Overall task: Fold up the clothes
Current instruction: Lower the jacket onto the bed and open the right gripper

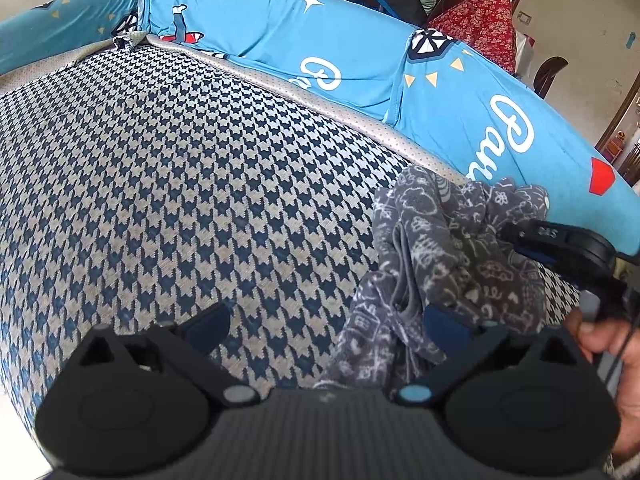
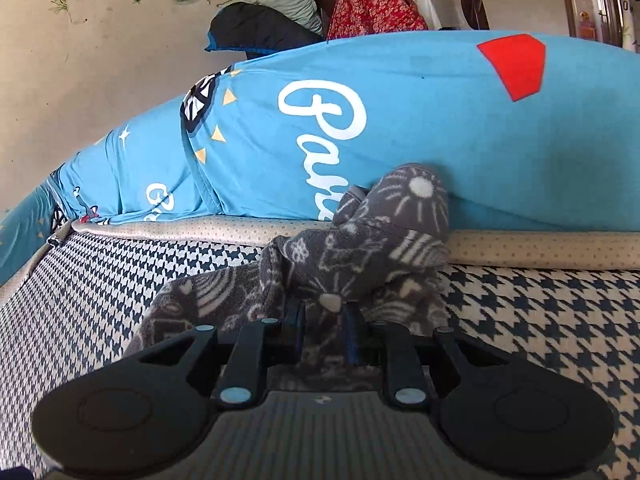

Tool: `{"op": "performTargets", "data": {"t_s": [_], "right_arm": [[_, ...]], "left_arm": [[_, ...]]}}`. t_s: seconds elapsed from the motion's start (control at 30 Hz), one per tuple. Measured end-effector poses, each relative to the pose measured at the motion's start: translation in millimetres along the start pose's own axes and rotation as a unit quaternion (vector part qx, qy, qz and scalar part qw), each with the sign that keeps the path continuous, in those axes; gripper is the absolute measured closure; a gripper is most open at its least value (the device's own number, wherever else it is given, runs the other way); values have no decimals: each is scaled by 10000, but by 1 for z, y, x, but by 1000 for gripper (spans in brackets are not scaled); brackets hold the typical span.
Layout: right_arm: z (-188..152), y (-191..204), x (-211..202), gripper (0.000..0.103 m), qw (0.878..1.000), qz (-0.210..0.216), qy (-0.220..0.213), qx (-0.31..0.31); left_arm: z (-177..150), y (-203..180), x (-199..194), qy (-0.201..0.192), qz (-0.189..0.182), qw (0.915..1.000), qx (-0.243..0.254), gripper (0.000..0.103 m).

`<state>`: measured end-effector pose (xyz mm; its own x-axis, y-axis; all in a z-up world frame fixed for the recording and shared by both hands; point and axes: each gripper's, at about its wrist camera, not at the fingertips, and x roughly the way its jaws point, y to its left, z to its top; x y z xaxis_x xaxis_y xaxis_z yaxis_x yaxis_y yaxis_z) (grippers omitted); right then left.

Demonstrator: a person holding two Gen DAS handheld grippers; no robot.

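Grey printed fleece garment (image 2: 352, 248): bunched in a crumpled heap, not flat, not folded; lying on the houndstooth-covered couch seat (image 1: 160, 168), at about 3 o'clock in the left wrist view, far end touching the blue printed cover (image 2: 400, 140) on the backrest.

Right hand-held gripper (image 2: 324, 320): pressed nearly together, pinching a fold of the fleece near its lower edge.

Left hand-held gripper (image 1: 324, 324): spread wide, holding nothing; right finger (image 1: 444, 324) just against the fleece, left finger (image 1: 208, 324) over bare seat.

Step in hand, as judged: getting the heap opened out flat. Whether before a fold or between folds, not settled by these views. Best done by taking a second, separate edge or corner with the spread hand-held gripper, well apart from the pinched point, then drawing both apart low over the seat so no layer stays doubled under.

Edges and room: beige piping (image 2: 520, 248) and backrest close at 12 o'clock, little room there. Broad open seat toward 9 and 10 o'clock in the left view, enough to spread the garment. Holding hand (image 1: 608, 336) near at 4 o'clock.
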<state>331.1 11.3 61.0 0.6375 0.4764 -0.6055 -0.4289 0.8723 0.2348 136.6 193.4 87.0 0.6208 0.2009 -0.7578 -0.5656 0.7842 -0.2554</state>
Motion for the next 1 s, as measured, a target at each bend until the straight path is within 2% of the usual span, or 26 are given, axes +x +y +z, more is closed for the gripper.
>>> {"op": "performTargets", "data": {"t_s": [0.17,0.47,0.57,1.0], "right_arm": [[-25,-17,-48,82,10000,-50,-30,23],[-69,-40,-127,80,9996,-242,-109,26],[-80,-44,-145,76,9996,-266,-104,25],[-114,-64,-200,75,9985,-374,56,408]], "left_arm": [[-3,-2,1,37,23,10000,60,0],[-20,-16,11,184,127,9980,593,0],[-28,-16,14,257,134,9969,727,0],[-56,-4,18,380,269,9921,1165,0]]}}
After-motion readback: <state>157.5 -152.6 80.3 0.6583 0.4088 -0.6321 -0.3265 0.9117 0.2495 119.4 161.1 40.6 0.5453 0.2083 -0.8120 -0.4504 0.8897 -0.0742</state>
